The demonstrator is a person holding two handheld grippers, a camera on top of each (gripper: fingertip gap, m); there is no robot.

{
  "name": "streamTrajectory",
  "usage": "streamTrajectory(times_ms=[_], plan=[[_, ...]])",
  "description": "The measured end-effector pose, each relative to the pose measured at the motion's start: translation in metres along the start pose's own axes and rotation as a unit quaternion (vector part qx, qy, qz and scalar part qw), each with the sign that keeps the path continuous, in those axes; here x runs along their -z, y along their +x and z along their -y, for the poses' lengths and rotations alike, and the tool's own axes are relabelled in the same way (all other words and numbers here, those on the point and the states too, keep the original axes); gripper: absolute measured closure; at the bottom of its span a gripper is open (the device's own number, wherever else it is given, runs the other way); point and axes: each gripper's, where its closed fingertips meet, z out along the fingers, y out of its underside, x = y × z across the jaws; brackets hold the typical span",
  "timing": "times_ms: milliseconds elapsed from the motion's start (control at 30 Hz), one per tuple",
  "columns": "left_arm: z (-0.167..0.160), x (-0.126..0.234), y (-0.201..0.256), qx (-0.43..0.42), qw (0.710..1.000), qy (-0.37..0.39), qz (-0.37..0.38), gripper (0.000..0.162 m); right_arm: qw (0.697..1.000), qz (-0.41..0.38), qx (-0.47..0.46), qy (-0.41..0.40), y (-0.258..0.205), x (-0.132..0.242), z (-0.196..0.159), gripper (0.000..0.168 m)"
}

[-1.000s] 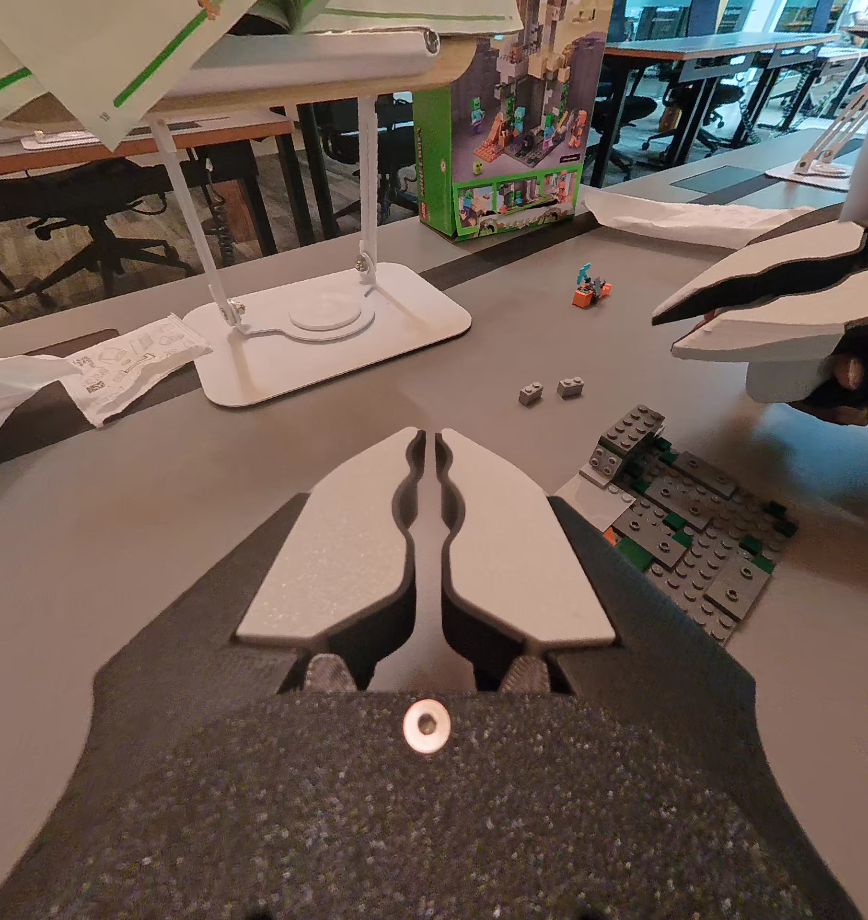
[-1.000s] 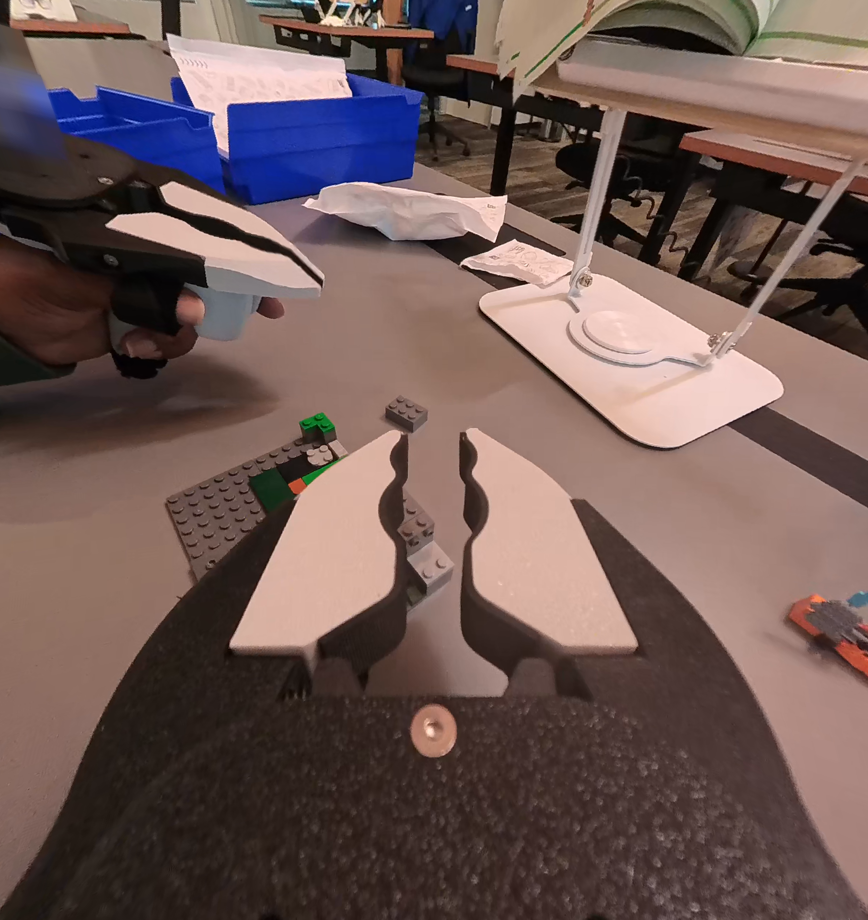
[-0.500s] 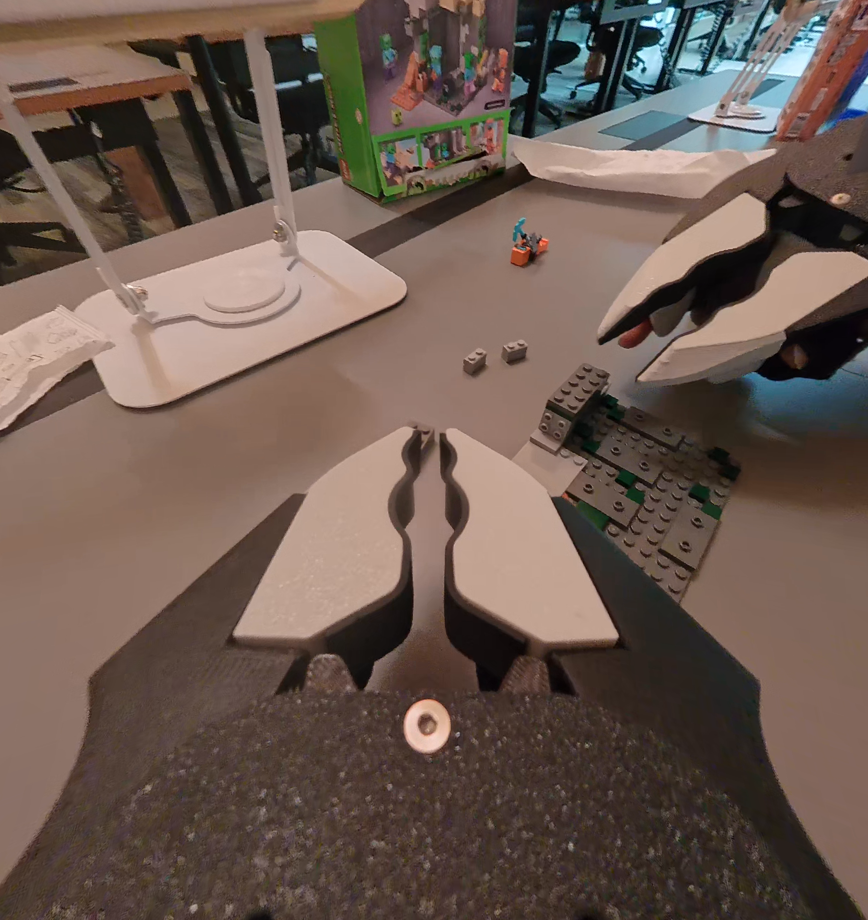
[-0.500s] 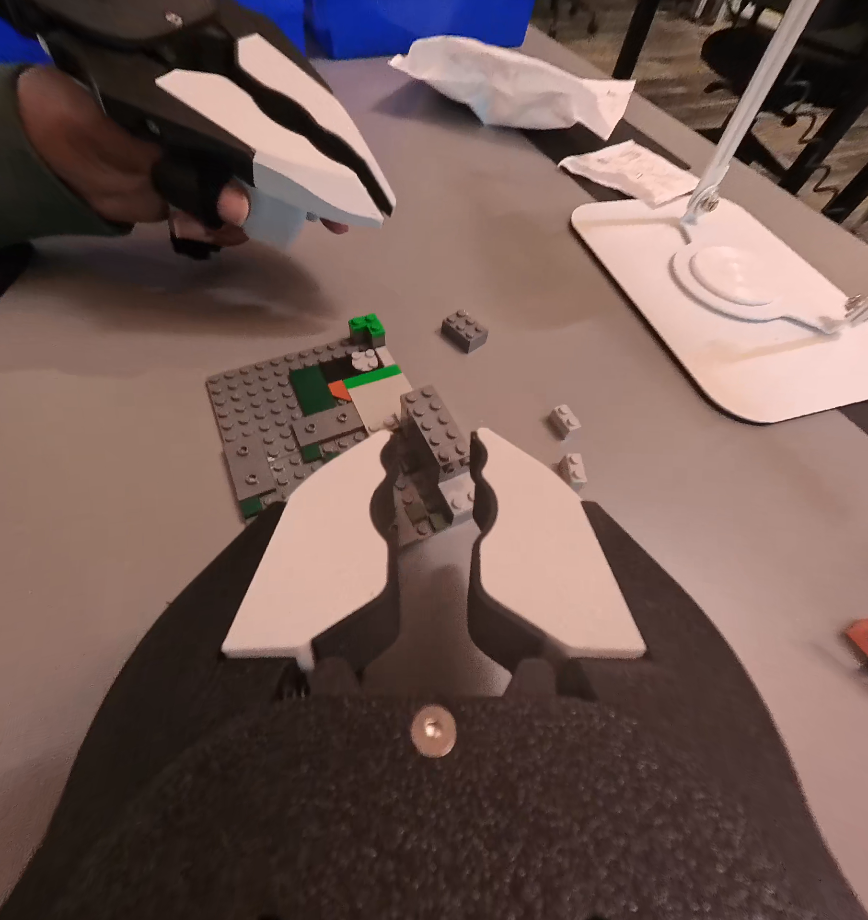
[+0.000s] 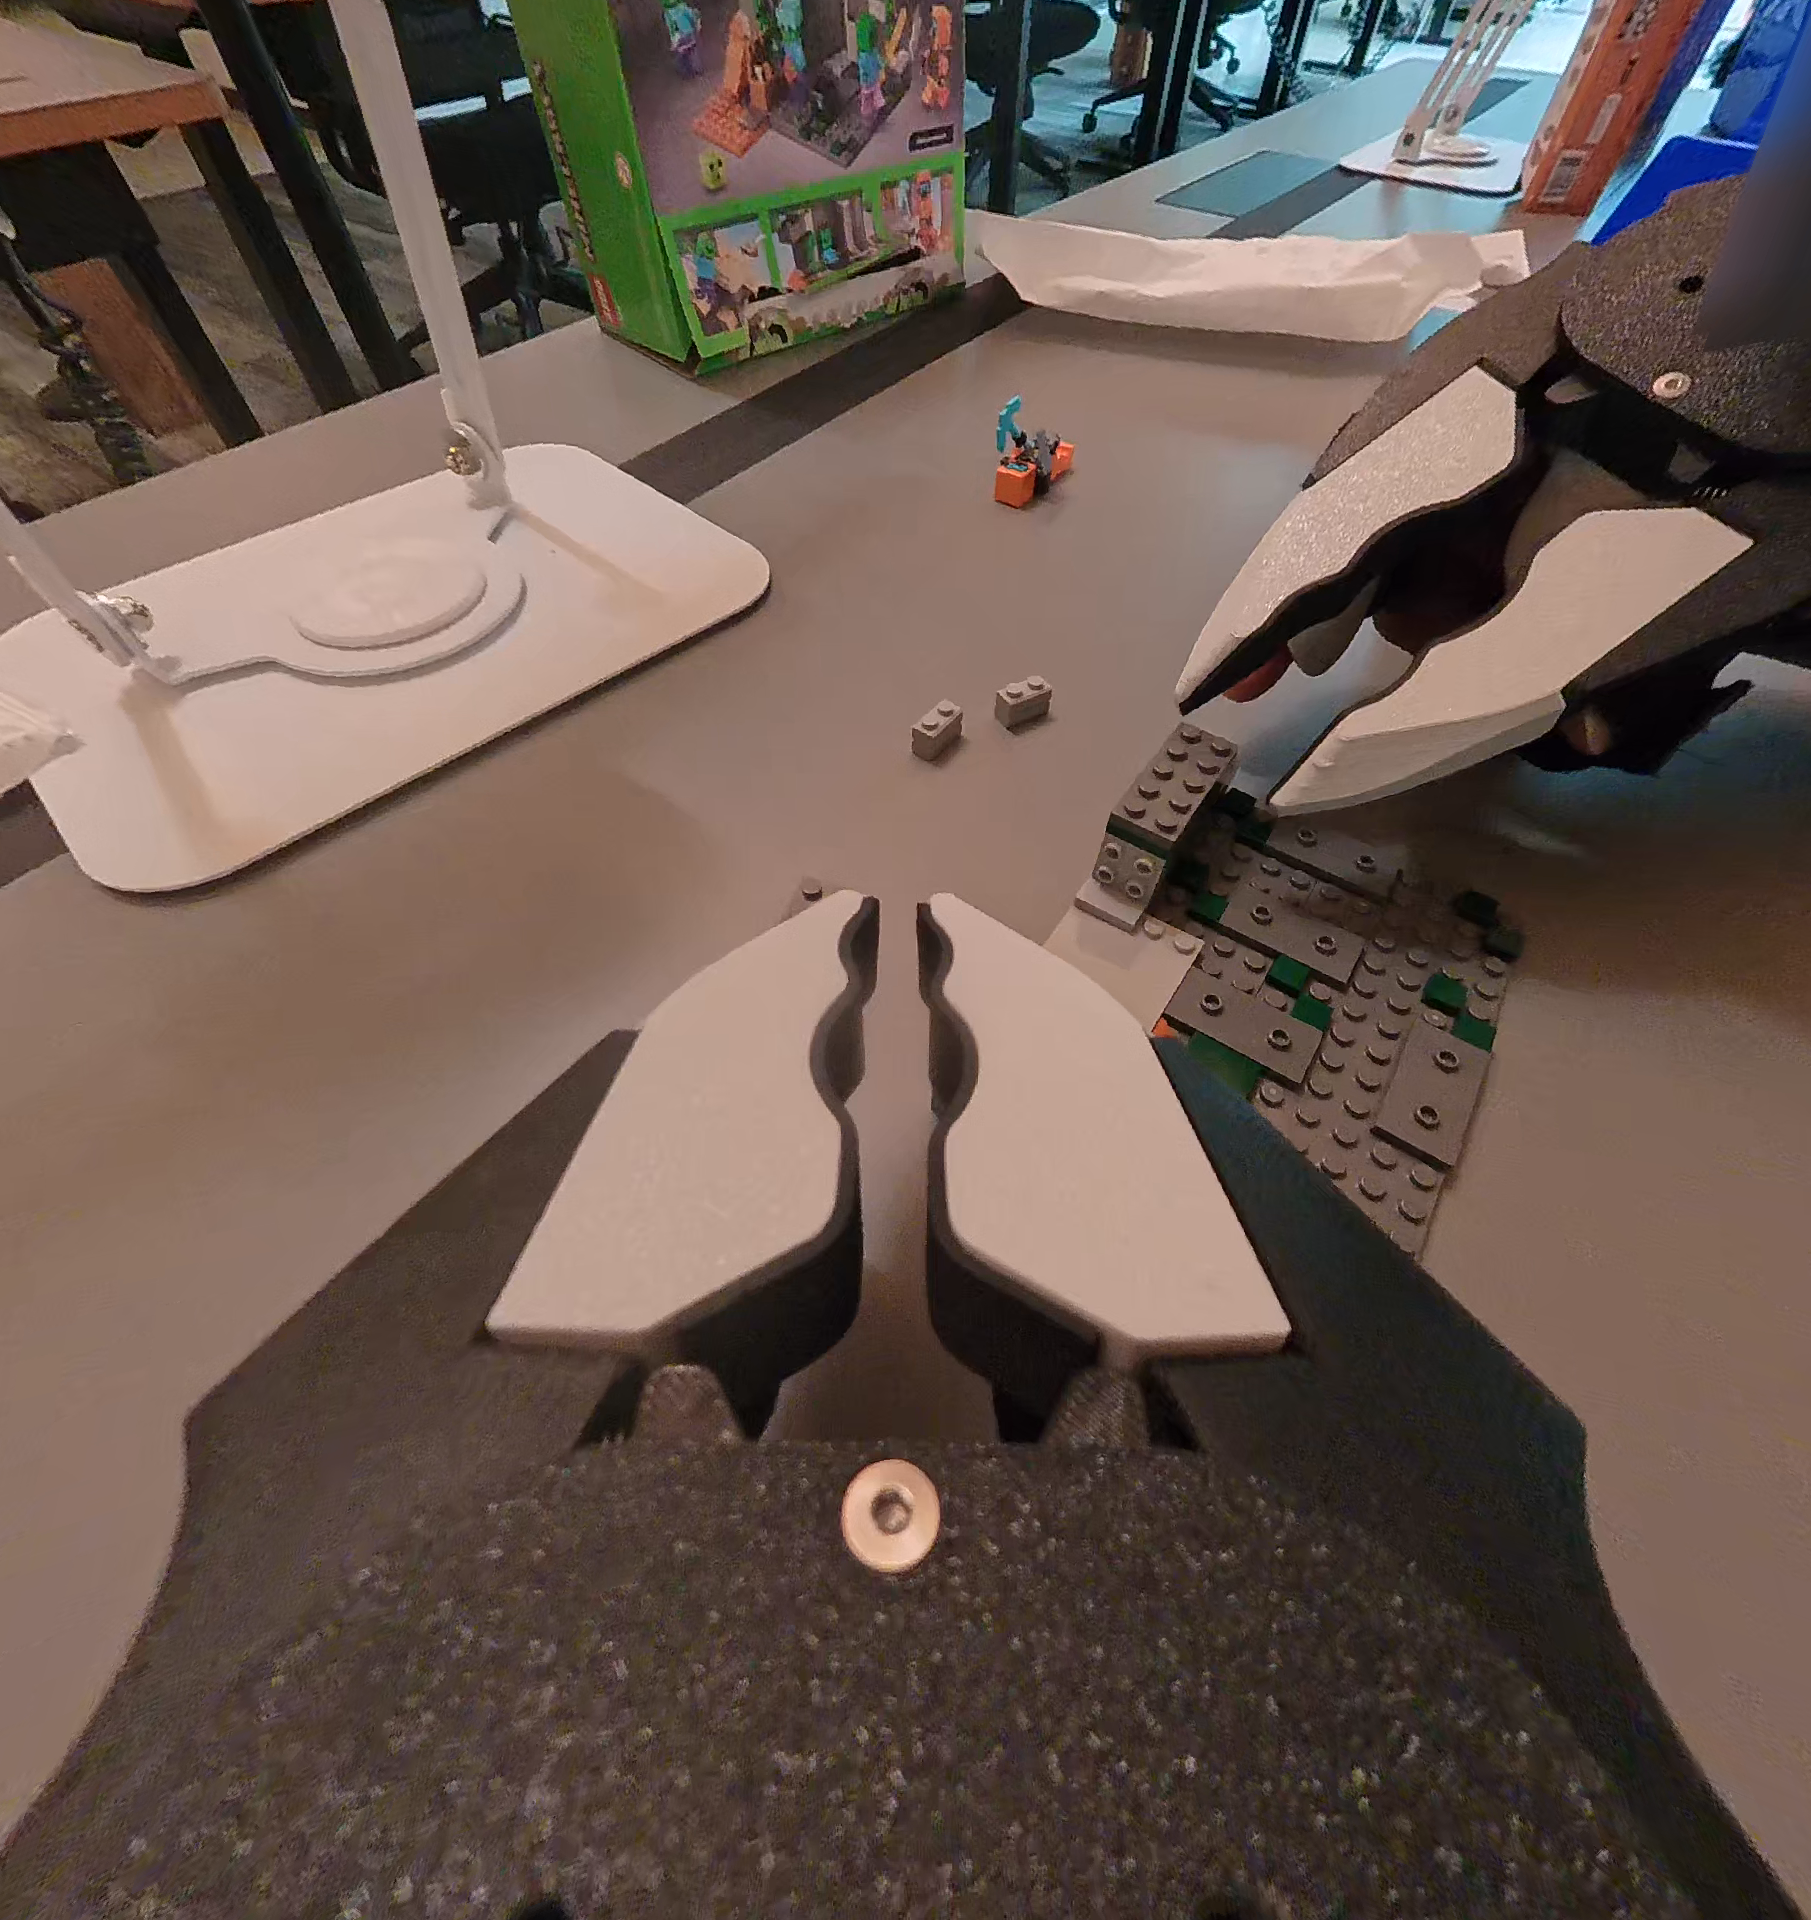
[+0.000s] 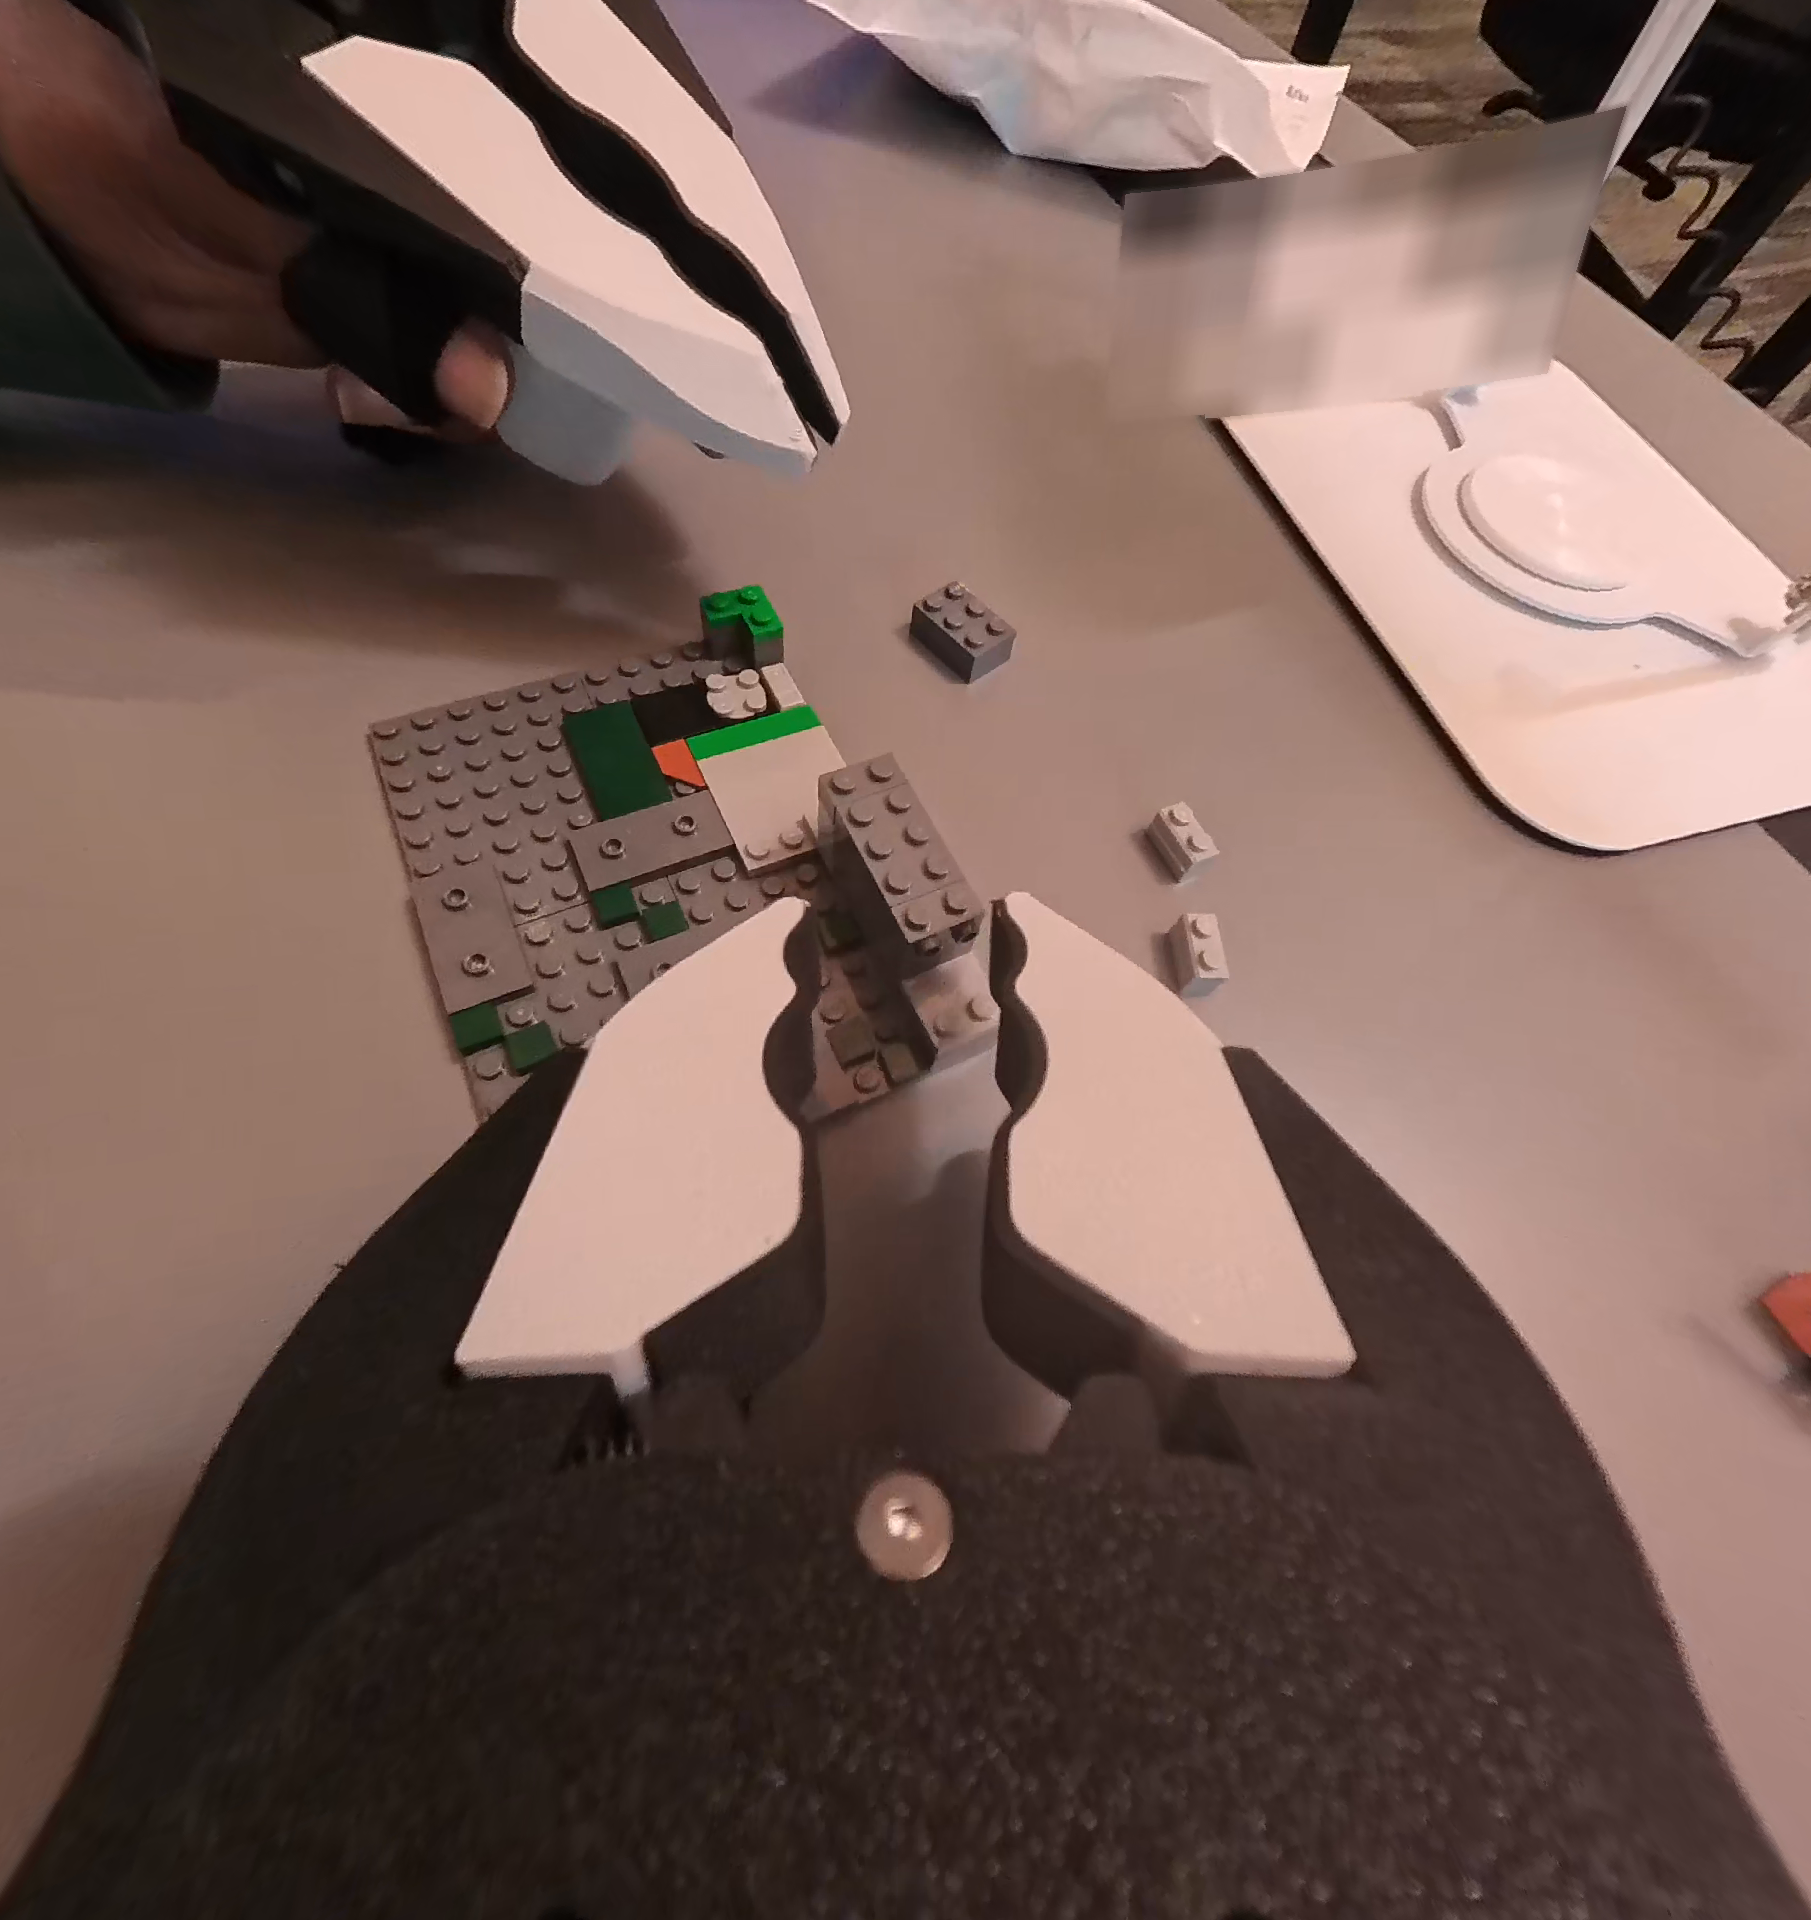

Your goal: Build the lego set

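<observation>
Grey baseplate build (image 6: 527,831) sits flat mid-desk (image 5: 361,1091). Right hand-held gripper (image 6: 901,920), jaws parted and empty, straddles the raised grey brick stack (image 6: 896,842) at its corner, probably to press or steady it. Left hand-held gripper (image 5: 896,909) nearly closed, empty, parked beside. Loose small grey bricks (image 5: 979,712) just beyond, within reach.

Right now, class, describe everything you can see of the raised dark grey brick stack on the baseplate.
The dark grey brick stack is a studded wall of what looks like plastic, several bricks tall, standing upright at the edge of the grey baseplate nearest the two loose light grey bricks. A pale smooth tile lies beside it. The right gripper is open, its fingertips on either side of the stack's near end; contact cannot be told.
</observation>
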Motion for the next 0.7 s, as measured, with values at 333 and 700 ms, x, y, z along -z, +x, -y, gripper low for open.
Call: streamTrajectory(times_ms=[333, 700], plan=[[0.001, -0.015, -0.014, -0.01, 0.998, -0.046, -0.029, 0.147, 0.999, 0.021, 0.028, -0.024, 0.003, -0.013, -0.006, 0.136], [-0.007, -0.024, -0.029, -0.041, 0.991, -0.092, -0.086, 0.135, 0.994, 0.086, 0.049, -0.041, 0.001, -0.022, -0.003, 0.147]])
